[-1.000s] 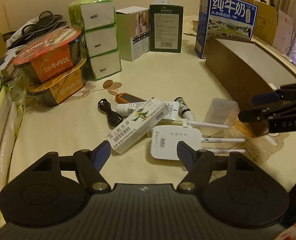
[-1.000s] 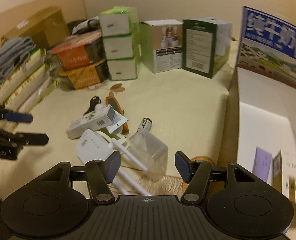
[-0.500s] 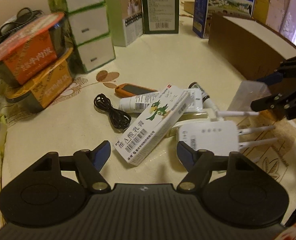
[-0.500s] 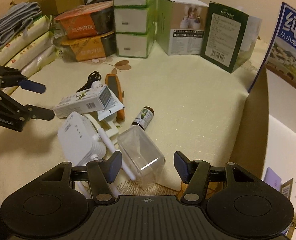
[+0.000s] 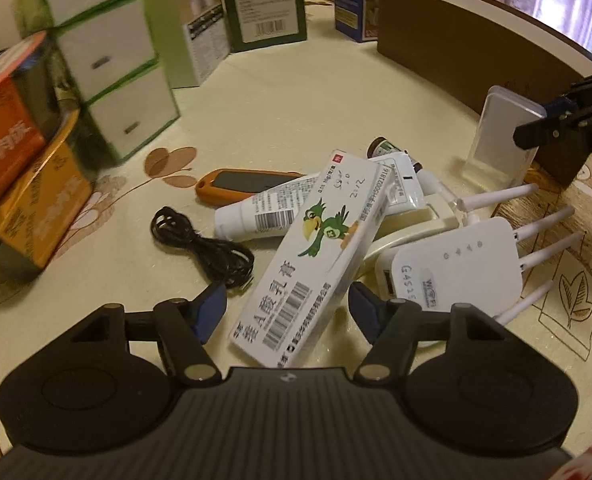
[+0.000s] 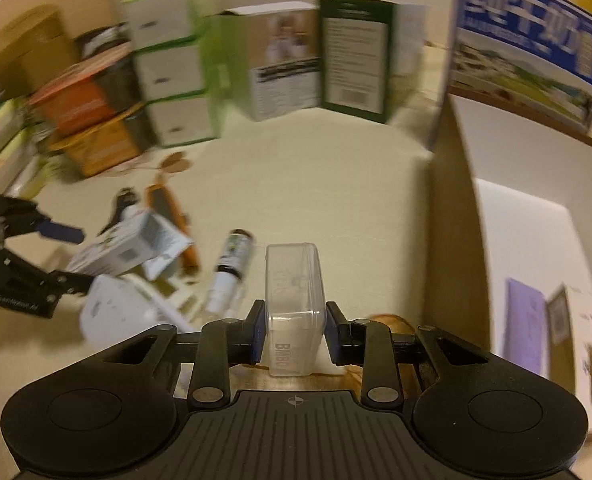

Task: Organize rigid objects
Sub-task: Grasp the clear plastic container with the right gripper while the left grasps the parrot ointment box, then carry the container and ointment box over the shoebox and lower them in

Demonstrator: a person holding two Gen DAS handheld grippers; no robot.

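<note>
Two grippers work over a cream tablecloth [image 5: 296, 120]: the right gripper [image 6: 294, 330] has just closed on a clear plastic rectangular box [image 6: 294, 300], while the left gripper [image 5: 287, 308], narrowing but apart, straddles a white cardboard medicine carton with a green parrot [image 5: 315, 256].

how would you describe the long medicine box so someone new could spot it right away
On the cream tablecloth, find the loose pile in front of the brown cardboard box. The medicine box lies slanted on top, over a white tube. Only it shows a green cartoon parrot.

Motion blur smears the back-row boxes [image 6: 280, 64] (labels unreadable); the medicine carton [image 5: 307, 256] hides its tube [image 5: 256, 212].
</note>
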